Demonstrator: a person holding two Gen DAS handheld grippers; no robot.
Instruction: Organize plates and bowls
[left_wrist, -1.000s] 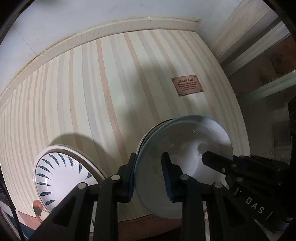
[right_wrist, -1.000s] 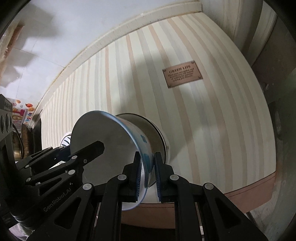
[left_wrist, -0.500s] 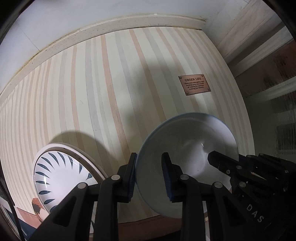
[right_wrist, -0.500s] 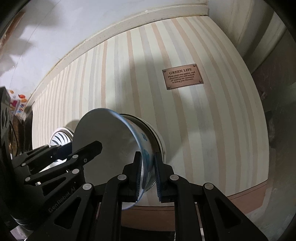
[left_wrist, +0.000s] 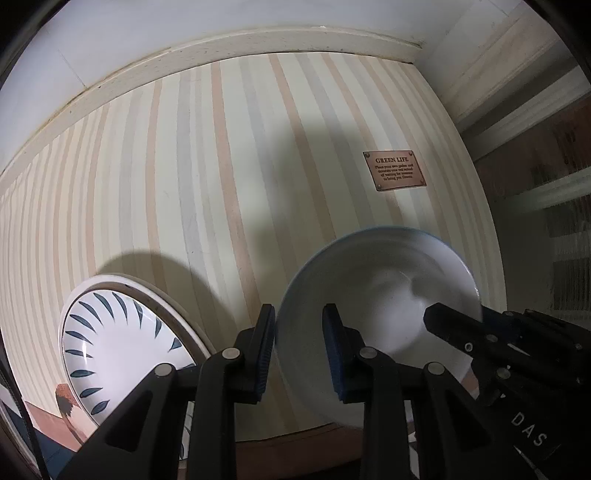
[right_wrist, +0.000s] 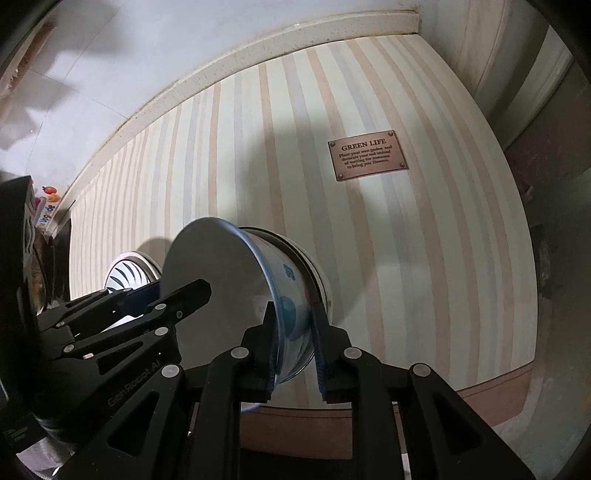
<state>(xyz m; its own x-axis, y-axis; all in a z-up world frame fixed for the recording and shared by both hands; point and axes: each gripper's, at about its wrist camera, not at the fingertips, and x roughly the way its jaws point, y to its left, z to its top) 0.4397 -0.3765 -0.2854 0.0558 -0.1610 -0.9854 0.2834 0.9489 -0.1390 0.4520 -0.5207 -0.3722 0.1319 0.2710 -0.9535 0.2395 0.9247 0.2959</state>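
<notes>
Left gripper (left_wrist: 298, 345) fingers straddle the bowl (left_wrist: 376, 295) rim lower center, gap visible, not clamped. Right gripper (right_wrist: 293, 345) fingers bracket the bowl wall, contact unclear. Leaf-pattern plate (left_wrist: 110, 343) lower left on striped counter (left_wrist: 221, 166).

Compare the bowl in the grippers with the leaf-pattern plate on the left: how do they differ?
The bowl is deep, with blue flowers on its outer wall; the leaf-pattern plate is shallow, with dark leaf strokes ringing its inside. The bowl's rim sits between the fingers of the left gripper and the right gripper; nothing touches the plate. Both have white insides.
</notes>
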